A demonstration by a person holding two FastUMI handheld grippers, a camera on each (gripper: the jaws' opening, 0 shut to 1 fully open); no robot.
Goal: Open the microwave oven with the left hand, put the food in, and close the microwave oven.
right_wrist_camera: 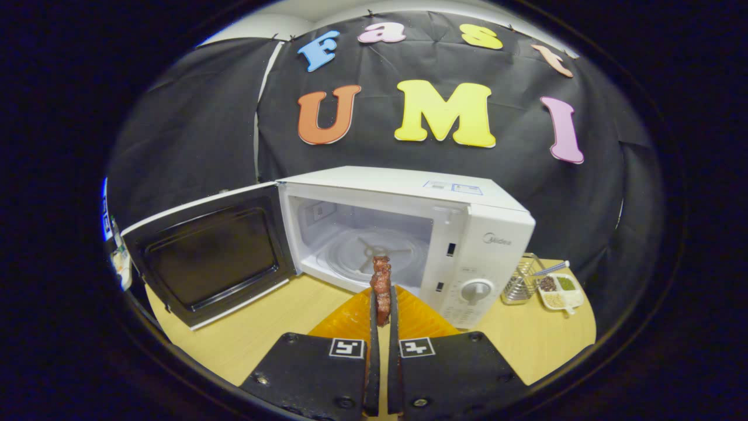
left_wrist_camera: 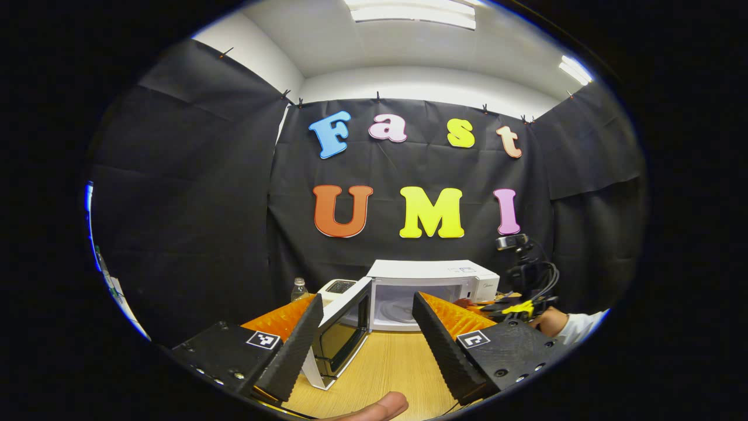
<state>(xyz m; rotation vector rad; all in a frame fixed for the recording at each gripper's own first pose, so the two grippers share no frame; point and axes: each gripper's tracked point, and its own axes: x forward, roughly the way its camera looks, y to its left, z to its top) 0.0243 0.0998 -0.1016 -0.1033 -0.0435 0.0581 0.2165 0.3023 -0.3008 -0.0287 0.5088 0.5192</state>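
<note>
The white microwave [left_wrist_camera: 435, 280] stands at the back of the wooden table with its door [left_wrist_camera: 342, 333] swung wide to the left. My left gripper [left_wrist_camera: 367, 299] is open and holds nothing, back from the oven with the door's edge showing between its fingers. In the right gripper view the microwave [right_wrist_camera: 479, 234] is close, its door [right_wrist_camera: 210, 257] open and the glass turntable [right_wrist_camera: 374, 251] bare. My right gripper [right_wrist_camera: 383, 299] is shut on a reddish-brown piece of food [right_wrist_camera: 381, 272], held upright just in front of the cavity's opening.
A wire holder [right_wrist_camera: 519, 286] and a small divided dish of seasonings [right_wrist_camera: 560, 291] sit right of the oven. A clear bottle [left_wrist_camera: 299, 289] and a white appliance [left_wrist_camera: 339, 286] stand to its left. A webcam on a stand [left_wrist_camera: 513, 242] rises at the right, above a hand in a white sleeve [left_wrist_camera: 561, 324].
</note>
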